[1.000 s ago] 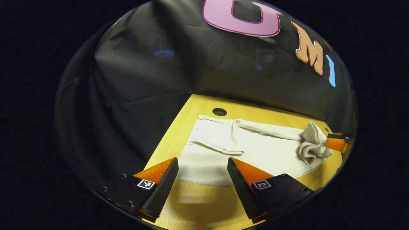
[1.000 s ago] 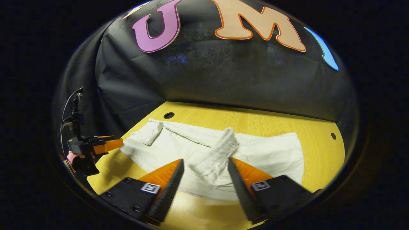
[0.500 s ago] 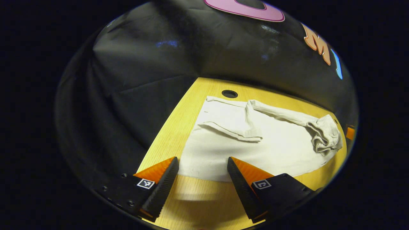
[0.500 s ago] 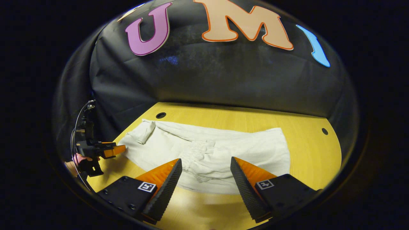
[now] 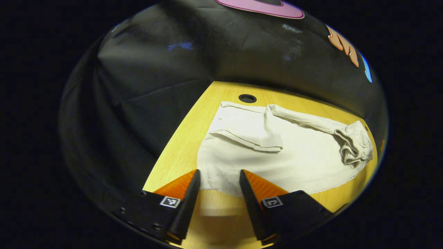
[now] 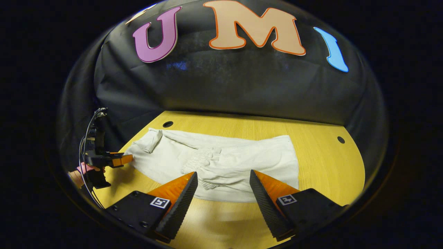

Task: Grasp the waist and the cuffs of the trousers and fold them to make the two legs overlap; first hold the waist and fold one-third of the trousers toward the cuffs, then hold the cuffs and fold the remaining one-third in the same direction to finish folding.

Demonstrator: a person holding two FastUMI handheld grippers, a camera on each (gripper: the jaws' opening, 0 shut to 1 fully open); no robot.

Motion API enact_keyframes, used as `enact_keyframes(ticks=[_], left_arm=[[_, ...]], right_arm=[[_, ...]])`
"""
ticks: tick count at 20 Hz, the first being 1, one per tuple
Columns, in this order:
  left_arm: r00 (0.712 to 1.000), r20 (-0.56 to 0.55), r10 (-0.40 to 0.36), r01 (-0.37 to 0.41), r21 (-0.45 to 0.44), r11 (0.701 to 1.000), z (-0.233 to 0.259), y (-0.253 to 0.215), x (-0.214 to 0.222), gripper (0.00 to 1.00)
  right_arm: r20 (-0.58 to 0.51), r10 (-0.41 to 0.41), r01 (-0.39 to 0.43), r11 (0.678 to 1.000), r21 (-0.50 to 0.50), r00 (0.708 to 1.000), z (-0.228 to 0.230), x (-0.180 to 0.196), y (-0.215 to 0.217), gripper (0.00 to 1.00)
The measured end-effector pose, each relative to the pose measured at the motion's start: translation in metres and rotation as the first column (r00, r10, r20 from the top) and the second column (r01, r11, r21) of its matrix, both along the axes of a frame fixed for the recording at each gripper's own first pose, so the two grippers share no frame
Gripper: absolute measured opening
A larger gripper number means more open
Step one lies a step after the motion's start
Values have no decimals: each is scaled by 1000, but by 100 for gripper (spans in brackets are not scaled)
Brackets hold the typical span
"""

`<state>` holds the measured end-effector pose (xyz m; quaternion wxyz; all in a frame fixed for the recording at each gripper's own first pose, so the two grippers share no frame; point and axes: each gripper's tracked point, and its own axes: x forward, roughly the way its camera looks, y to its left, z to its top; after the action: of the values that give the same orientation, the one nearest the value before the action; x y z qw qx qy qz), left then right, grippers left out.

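Trousers (image 6: 221, 162) flat on surface (image 6: 322, 162), waist bunch dropped since earlier; right tool (image 6: 223, 185) apart, empty; left tool (image 5: 216, 181) narrower, straddling trousers' near edge.

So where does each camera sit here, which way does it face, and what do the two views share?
Left gripper view: rides the left gripper, low at the trousers' end, looking along them; own fingers open.
Right gripper view: rides the right gripper, facing the trousers' long side and booth wall; own fingers open, plus the left gripper and a hand.
Shared: trousers, table, cable hole.
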<state>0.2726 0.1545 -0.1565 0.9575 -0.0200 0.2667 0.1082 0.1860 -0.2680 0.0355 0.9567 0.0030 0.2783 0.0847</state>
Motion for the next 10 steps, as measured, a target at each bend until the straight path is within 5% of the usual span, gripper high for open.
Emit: enact_keyframes(ticks=[1,4,10], left_arm=[[1000,0,-10,10,-10,1000,5,1,-1,64],[999,18,-29,30,-55,998,26,12,-6,7],[999,36,12,-7,-145,989,34,17,-15,0]], right_arm=[[5,-7,7,1000,3,1000,2,-1,-2,93],[17,-29,29,999,-14,999,12,-7,-17,97],[42,-86,88,995,-53,995,26,-21,-49,97]])
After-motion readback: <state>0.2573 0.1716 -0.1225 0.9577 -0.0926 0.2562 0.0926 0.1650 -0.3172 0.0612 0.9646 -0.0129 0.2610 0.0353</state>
